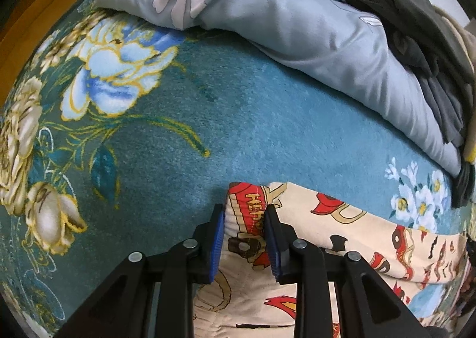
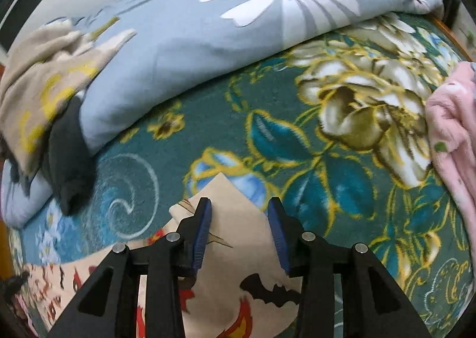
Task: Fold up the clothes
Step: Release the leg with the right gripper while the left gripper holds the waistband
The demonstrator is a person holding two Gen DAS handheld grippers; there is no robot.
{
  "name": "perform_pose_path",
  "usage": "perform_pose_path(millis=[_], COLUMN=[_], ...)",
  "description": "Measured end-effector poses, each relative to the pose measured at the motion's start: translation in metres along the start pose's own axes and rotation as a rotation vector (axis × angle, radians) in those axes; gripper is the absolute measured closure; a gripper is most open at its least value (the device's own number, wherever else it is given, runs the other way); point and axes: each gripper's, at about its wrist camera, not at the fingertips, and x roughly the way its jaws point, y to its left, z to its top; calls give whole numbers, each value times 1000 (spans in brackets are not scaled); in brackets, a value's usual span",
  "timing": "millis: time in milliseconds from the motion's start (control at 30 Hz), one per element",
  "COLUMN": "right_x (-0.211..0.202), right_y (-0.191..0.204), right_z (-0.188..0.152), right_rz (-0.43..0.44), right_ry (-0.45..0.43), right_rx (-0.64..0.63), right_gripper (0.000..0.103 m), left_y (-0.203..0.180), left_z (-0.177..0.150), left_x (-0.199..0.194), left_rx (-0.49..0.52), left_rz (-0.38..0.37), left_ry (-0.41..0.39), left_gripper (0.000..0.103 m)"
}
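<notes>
While the cream cartoon-print garment [image 1: 342,251] lay on the teal floral blanket [image 1: 238,106], my left gripper [image 1: 244,229] stood with fingers apart astride its corner. My right gripper [image 2: 239,220] was likewise spread over another corner, near the folded grey-blue quilt [image 2: 223,28].

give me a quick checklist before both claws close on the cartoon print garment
1. Left claw straddles the corner of the cream cartoon-print garment: ok, fabric sits between the blue pads.
2. Right claw over the garment's pointed corner: ok, open around it.
3. Both claws grip fabric: not ok, both are open.
4. Garment lies flat on the teal floral blanket: cannot tell, only partly in view.
5. Fold path free of the grey-blue flowered duvet and pink fleece cloth: ok, both lie apart from the garment.
</notes>
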Motion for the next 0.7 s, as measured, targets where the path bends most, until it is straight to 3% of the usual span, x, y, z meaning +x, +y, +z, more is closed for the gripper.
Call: perform_pose_path(millis=[67, 100, 133, 300, 533, 700], right_x=[-1, -2, -3, -10, -59, -54], right_y=[3, 3, 4, 2, -45, -46], right_z=[-6, -8, -10, -16, 7, 22], right_rz=[2, -2, -6, -10, -57, -125], right_ry=[5, 6, 6, -3, -204, -208], right_rx=[-24, -30, -37, -55, 130, 169], right_gripper=[65, 77, 95, 98, 98, 98], left_y=[-1, -1, -2, 0, 5, 8], left_z=[-2, -2, -3, -5, -7, 0], left_x=[1, 2, 2, 1, -15, -18], left_rx=[2, 3, 3, 6, -3, -35], left_rz=[4, 6, 7, 7, -7, -38], left_ry=[2, 3, 4, -13, -109, -143], left_gripper=[74, 74, 74, 75, 76, 76])
